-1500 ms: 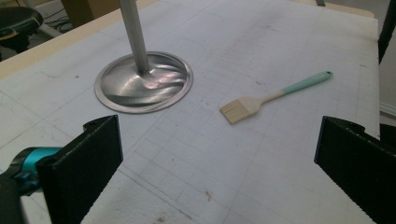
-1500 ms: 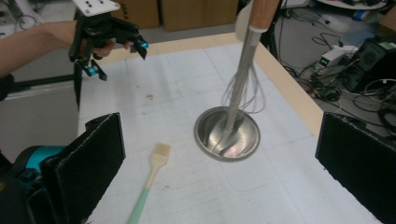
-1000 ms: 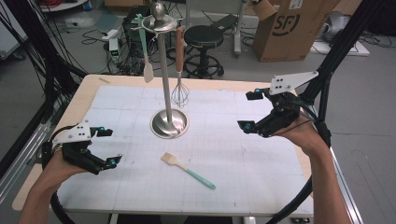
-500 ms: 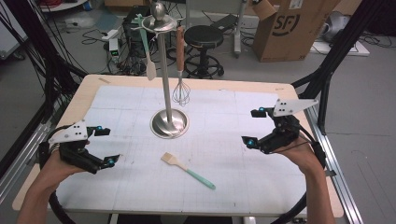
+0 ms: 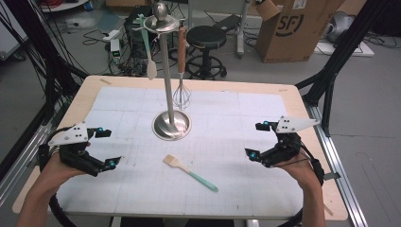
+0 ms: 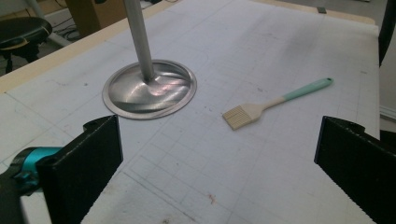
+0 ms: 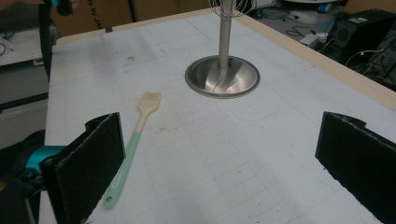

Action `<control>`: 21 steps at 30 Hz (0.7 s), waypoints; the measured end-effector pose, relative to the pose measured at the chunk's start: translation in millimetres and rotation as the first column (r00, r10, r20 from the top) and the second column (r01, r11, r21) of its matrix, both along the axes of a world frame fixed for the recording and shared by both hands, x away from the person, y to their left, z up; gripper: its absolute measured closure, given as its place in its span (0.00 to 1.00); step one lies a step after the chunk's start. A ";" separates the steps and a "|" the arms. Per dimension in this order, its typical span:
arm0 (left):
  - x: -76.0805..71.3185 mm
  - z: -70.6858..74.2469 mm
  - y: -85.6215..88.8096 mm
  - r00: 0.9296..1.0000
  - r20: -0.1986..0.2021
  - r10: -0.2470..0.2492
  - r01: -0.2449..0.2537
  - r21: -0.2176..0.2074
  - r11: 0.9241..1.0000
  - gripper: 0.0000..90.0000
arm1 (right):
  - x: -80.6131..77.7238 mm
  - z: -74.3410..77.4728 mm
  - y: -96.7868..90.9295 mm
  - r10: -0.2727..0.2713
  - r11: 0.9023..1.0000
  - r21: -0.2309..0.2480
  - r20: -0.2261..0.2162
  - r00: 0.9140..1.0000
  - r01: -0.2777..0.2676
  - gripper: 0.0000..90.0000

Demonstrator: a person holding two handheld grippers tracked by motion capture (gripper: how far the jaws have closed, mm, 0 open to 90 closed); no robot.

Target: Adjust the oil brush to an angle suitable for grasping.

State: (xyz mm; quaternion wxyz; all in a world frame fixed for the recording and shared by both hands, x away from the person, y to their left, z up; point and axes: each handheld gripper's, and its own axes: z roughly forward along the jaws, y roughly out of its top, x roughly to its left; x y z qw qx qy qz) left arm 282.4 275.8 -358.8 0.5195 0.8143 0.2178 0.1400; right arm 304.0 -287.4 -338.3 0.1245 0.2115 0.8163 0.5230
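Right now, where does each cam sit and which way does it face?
High view: above the person's side, looking forward and down on the table; forearms, left tool, right tool.
Left gripper view: on the left tool, facing the pastry brush and stand base; open jaws.
Right gripper view: on the right tool, facing the same; open jaws.
All share brush and base.

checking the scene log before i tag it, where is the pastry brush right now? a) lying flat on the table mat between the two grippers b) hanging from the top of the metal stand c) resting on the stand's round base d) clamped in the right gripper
a: the pastry brush lies flat on the mat, in front of the stand and apart from its base, with the left gripper and right gripper both open and clear of it.
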 end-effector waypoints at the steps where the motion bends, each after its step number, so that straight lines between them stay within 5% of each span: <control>1: -0.3 0.5 -0.4 1.000 0.000 -0.002 0.002 -0.003 1.000 0.02 | -0.9 -1.4 0.5 -0.003 1.000 0.001 -0.002 1.000 0.003 0.00; 9: -0.8 2.6 -9.3 1.000 0.011 -0.006 0.006 0.028 1.000 0.02 | -4.0 -20.6 -4.0 -0.018 0.999 0.028 -0.025 1.000 0.018 0.00; 15: 2.1 2.2 -20.9 0.998 -0.027 -0.057 0.058 0.047 0.997 0.02 | -6.5 -19.1 -5.1 -0.004 0.997 0.075 -0.007 1.000 0.005 0.00; 17: 5.9 6.5 -23.8 0.998 -0.035 -0.053 0.056 0.087 0.995 0.02 | -5.9 -20.9 -4.0 0.004 0.999 0.051 -0.016 1.000 -0.003 0.00; 21: 12.9 15.7 -28.7 0.996 -0.053 -0.070 0.075 0.093 0.993 0.02 | -7.1 -20.8 -3.5 0.003 0.999 0.049 -0.028 1.000 -0.002 0.00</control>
